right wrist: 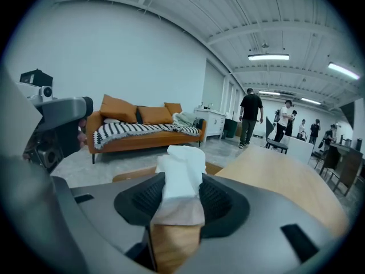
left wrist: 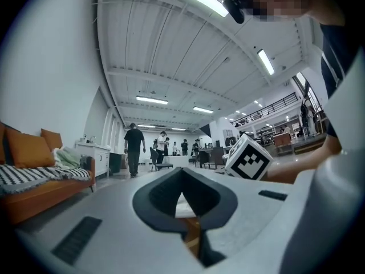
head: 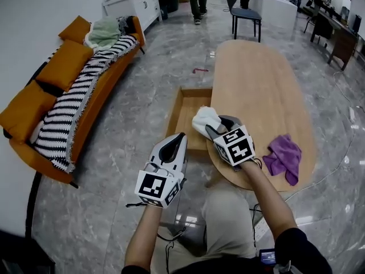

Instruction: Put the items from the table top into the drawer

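the step in hand looks like the carry: one item is off the counter (head: 256, 79) and headed for the drawer (head: 183, 117). the right tongs (head: 212, 129) pinch a white cloth (head: 204, 119), a soft crumpled wad. in the right gripper view it fills the gap between the pads and sticks up past the tips, so the hold looks firm. in the head view the cloth hangs over the right side of the open drawer, just beside the counter's edge, with the tongs tilted somewhat downward.

the left tongs (head: 180, 139) are pressed together with nothing between them. their own view shows the tips meeting, with only drawer wood and the white cloth beyond. they hover just left of the right pair, near the drawer's near end, touching nothing that i can see.

the drawer is pulled well out from the counter's left side, and the part of its wooden floor that shows looks bare. a purple cloth (head: 283, 156) lies near the counter's near right edge, well apart from both tongs.

next, i judge, the right tongs need to go a little further over the drawer's floor, come lower, and spread so the cloth drops inside rather than draping on the rim. being limp, it may cling to a pad or catch on the side wall. after that, the purple cloth is left to fetch.
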Motion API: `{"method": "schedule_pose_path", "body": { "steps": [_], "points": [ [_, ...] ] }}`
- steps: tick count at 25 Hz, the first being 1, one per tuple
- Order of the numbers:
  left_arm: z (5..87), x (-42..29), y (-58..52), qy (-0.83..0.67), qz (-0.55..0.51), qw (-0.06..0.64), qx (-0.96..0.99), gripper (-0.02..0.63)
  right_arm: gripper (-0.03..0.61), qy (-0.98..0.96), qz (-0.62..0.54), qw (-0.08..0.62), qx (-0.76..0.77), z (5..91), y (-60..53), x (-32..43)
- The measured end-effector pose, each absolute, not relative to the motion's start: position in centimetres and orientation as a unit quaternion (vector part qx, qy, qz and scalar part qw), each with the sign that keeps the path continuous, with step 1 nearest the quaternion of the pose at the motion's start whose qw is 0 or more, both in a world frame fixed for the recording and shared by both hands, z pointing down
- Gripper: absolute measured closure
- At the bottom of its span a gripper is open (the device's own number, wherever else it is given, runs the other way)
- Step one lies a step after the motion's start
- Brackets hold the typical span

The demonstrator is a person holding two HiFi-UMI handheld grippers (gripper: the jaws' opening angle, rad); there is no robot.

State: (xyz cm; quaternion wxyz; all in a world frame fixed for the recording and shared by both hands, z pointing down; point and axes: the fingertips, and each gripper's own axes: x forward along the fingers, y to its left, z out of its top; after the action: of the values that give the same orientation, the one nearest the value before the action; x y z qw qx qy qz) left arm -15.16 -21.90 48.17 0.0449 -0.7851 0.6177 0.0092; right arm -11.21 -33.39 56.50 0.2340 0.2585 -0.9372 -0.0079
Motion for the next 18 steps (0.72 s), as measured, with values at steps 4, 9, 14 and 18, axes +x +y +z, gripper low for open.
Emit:
{"method": "schedule_pose_path", "body": {
  "steps": [4, 9, 14, 18],
  "points": [
    [47.9, -16.2, -21.4, 0.627, 0.01, 0.048, -0.777, 0.609, 0.379, -0.941, -0.01, 0.24, 0.239, 56.8, -32.5, -13.3],
    [48.1, -17.4, -20.7, 0.64, 0.011, 0.046, -0.767, 0.609, 0.379, -0.944, -0.013, 0.246, 0.22, 57.1, -31.7, -15.5],
    [48.3, -19.1, -19.9, 0.654, 0.011, 0.045, -0.755, 0.609, 0.379, -0.943, -0.024, 0.262, 0.202, 57.6, -31.3, -17.7],
    [48.4, -19.9, -19.7, 0.662, 0.011, 0.044, -0.748, 0.609, 0.379, -0.942, -0.036, 0.278, 0.186, 58.2, -31.1, -19.2]
  ]
}}
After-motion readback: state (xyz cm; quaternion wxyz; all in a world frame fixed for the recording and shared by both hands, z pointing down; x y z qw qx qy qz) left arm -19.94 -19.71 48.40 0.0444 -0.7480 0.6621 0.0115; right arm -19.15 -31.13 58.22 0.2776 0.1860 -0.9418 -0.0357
